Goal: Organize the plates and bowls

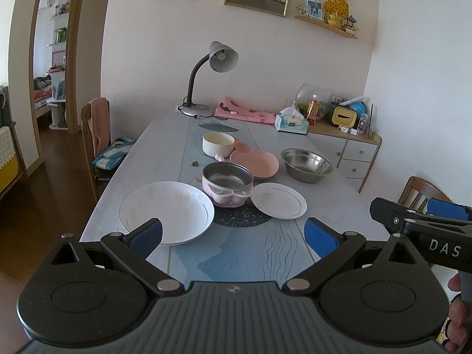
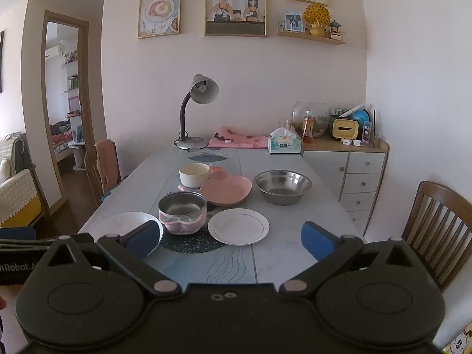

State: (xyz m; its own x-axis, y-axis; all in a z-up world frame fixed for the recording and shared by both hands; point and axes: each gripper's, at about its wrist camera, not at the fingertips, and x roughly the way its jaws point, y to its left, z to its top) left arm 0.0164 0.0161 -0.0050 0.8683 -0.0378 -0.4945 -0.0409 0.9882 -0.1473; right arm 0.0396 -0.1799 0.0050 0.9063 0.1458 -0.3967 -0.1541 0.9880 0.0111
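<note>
Currently on table [image 1: 141, 159]: 2 white plates, large [image 1: 166, 211] and small [image 1: 278, 200], flanking pink-sided steel bowl [image 1: 227, 183]; behind, pink plate [image 1: 255, 162], cream bowl [image 1: 218, 144], steel bowl [image 1: 306, 164]. Left gripper [image 1: 233, 233], right gripper [image 2: 231, 240]: jaws wide apart, holding nothing.

Ahead of the left claw, a white bowl [image 1: 166, 211] with a thin dark rim line. Beyond it, a pink plate [image 1: 255, 163] and a cream bowl [image 1: 218, 144].

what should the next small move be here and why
Probably ease the right gripper forward and down toward the near rim of the small white plate. Both grippers are open and hold nothing, with the left gripper hanging short of the large white plate. The small plate lies flat, apart from the pink-cased steel bowl, almost straight ahead.
</note>
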